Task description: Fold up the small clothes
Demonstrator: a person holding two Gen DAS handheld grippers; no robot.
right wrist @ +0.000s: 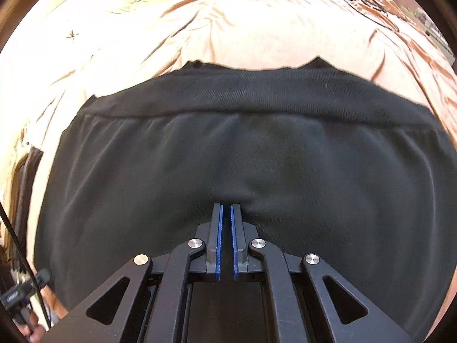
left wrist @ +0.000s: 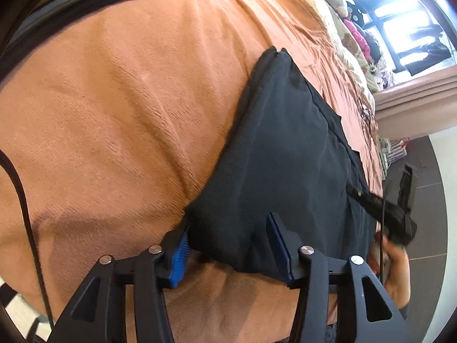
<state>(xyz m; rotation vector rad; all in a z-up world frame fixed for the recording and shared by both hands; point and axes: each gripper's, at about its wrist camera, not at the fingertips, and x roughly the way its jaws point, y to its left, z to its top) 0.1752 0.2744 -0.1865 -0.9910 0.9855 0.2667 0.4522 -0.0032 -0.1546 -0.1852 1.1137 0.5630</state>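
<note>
A dark garment [left wrist: 285, 154] lies spread on the bed, on top of an orange plush blanket [left wrist: 114, 114]. It looks like small shorts or a folded-down piece: the right wrist view shows a ribbed waistband [right wrist: 257, 91] along the far edge and thinner, softly creased cloth below it.

The left claw [left wrist: 228, 248] stands spread, with its blue pads [left wrist: 178, 260] on either side of the near corner of the garment; the cloth sits between them but neither pad seems to press on it. The right claw [right wrist: 226, 228] is pressed together, its pads nearly meeting, and the fabric puckers right at its tips, so it appears to pinch a small tuck of the cloth, though the bite itself is too fine to see clearly.

By my judgement this cloth is light, limp and easily dragged. It will sag and drape from any one point, and the fuzzy blanket beneath will probably cling to it a little instead of letting it slide. Nothing here is fragile. The thicker waistband and the hemmed corners are the firmest places to take hold; a pinch in the middle of the panel only bunches it. Two corners lifted together should carry an edge over cleanly.
</note>
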